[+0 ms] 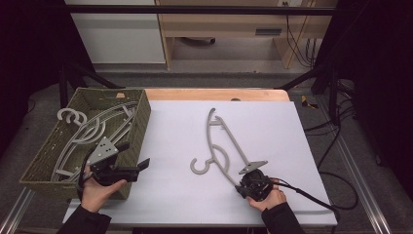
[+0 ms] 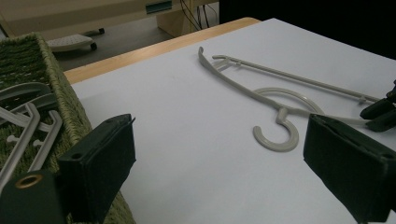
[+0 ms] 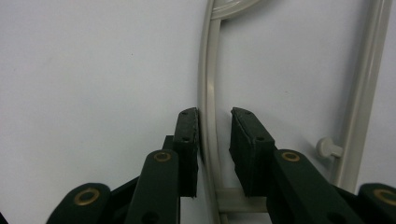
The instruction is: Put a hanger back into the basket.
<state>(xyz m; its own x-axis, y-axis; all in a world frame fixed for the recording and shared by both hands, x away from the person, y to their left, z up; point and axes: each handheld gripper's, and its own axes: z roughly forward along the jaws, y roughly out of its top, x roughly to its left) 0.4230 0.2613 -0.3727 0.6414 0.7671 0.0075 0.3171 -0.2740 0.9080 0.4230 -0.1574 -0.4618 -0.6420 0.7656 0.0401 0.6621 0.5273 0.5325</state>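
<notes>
Nearest the person, the right gripper [image 1: 249, 184] sits low on the white table [image 1: 175, 195], its jaws set either side of the lower arm of the grey hanger [image 1: 221, 146]. In the right gripper view the left jaw touches the bar while a narrow gap shows on the other side, so the jaws are around the bar but, as far as I can tell, not yet clamped on it.

The left gripper [image 1: 127, 169] hangs by the near corner of the basket [image 1: 141, 122], jaws spread wide and holding nothing.

The hanger lies flat near the middle of the table, hook [image 2: 276, 133] pointing toward the basket, its far tip reaching toward the wooden table edge [image 1: 219, 94]. It looks like thin moulded plastic: probably light, fairly stiff, and smooth enough to swing or slip if pinched far out at one end. A hold on the straight arm near the hook's root would likely balance it better than the end now straddled.

Farther left, the woven basket holds several more hangers [image 1: 95, 129] of the same kind, hooks resting over its far wall.
</notes>
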